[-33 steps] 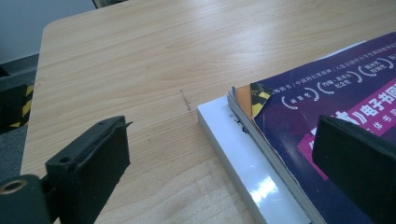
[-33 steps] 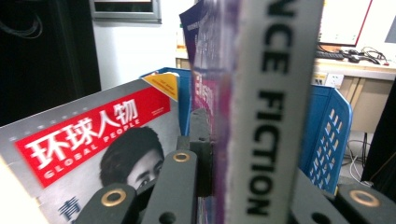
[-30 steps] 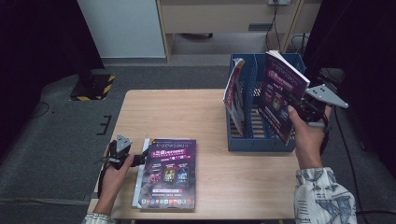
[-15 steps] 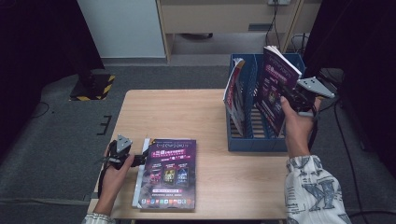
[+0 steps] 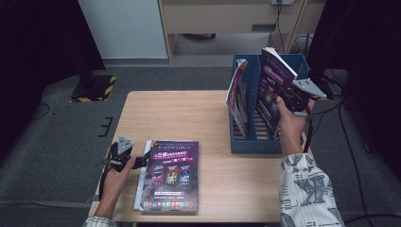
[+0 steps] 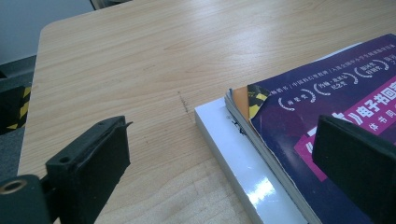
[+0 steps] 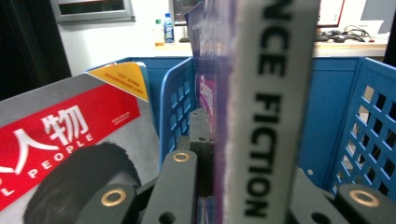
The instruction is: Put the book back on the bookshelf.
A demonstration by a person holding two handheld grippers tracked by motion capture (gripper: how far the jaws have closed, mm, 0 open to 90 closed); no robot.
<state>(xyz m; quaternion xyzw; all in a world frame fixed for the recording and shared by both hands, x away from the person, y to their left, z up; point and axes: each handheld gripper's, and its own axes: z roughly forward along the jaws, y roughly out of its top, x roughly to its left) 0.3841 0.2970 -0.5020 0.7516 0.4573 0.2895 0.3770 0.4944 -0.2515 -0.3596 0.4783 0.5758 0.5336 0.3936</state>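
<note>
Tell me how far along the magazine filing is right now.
Done: one red magazine stands in the blue rack. In hand: the right gripper, jaws shut on a purple magazine, is over the rack. Left: the stack by the open left gripper.

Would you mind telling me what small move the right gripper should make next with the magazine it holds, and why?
Probably lower it straight down into the right-hand compartment. The right gripper is shut on the purple magazine, which stands upright, partly inside the blue rack with its top well above the rim. The red magazine leans in the left compartment, so that one is taken.
</note>
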